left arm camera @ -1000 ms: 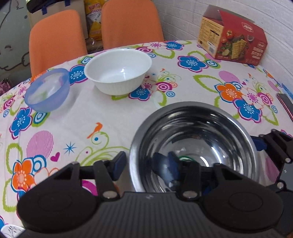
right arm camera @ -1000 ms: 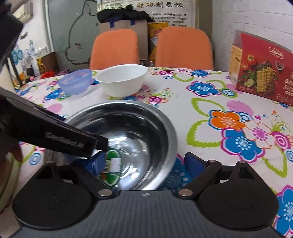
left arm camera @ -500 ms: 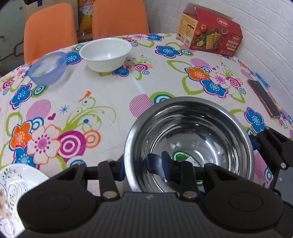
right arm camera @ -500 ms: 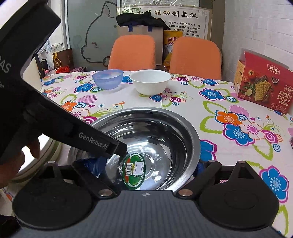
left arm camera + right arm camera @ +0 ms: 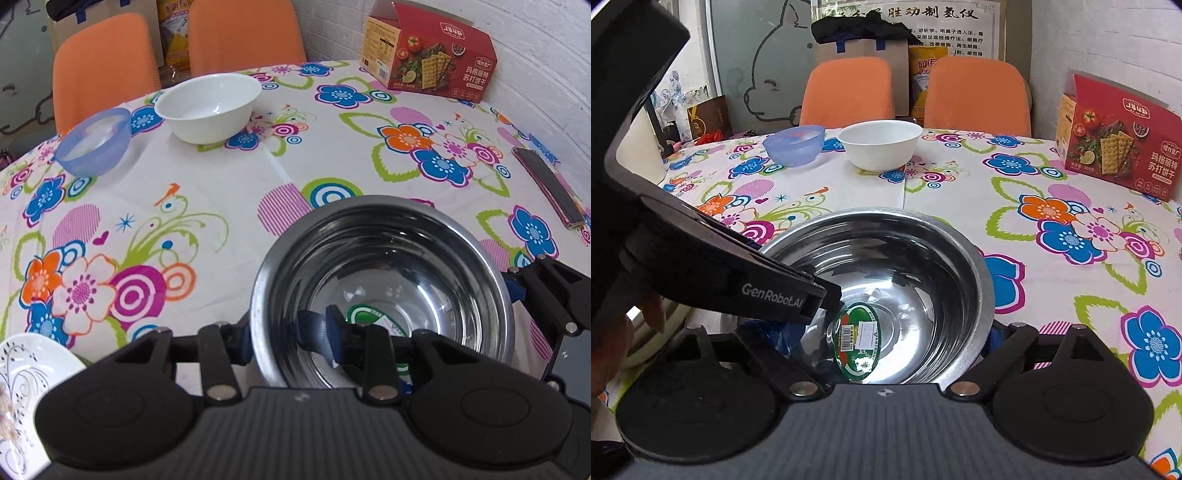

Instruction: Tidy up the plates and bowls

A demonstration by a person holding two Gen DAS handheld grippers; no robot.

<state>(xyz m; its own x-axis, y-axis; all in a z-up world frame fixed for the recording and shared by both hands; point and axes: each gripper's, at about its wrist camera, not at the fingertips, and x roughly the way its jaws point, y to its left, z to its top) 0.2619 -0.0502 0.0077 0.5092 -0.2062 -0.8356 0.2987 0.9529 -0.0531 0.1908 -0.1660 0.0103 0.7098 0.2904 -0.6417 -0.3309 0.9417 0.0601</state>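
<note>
Both grippers share the steel bowl (image 5: 384, 280) at lower centre: left gripper (image 5: 286, 334) jaws clamped across its rim, right gripper (image 5: 894, 332) jaws seemingly likewise, probably steadying its carry.

Steel bowl (image 5: 436, 236): polished metal, mirror-glossy, glossy paper sticker (image 5: 858, 341) inside. White bowl (image 5: 208, 107): smooth, glazed. Blue bowl (image 5: 94, 142): translucent plastic. Tablecloth (image 5: 207, 184): matt, printed. Cracker box (image 5: 428, 50): cardboard.

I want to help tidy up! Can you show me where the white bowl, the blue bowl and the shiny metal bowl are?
white bowl (image 5: 208, 107): left wrist view, on its inside wall.
blue bowl (image 5: 94, 142): left wrist view, on its inside.
shiny metal bowl (image 5: 384, 280): left wrist view, on its inner wall, above the green sticker.
</note>
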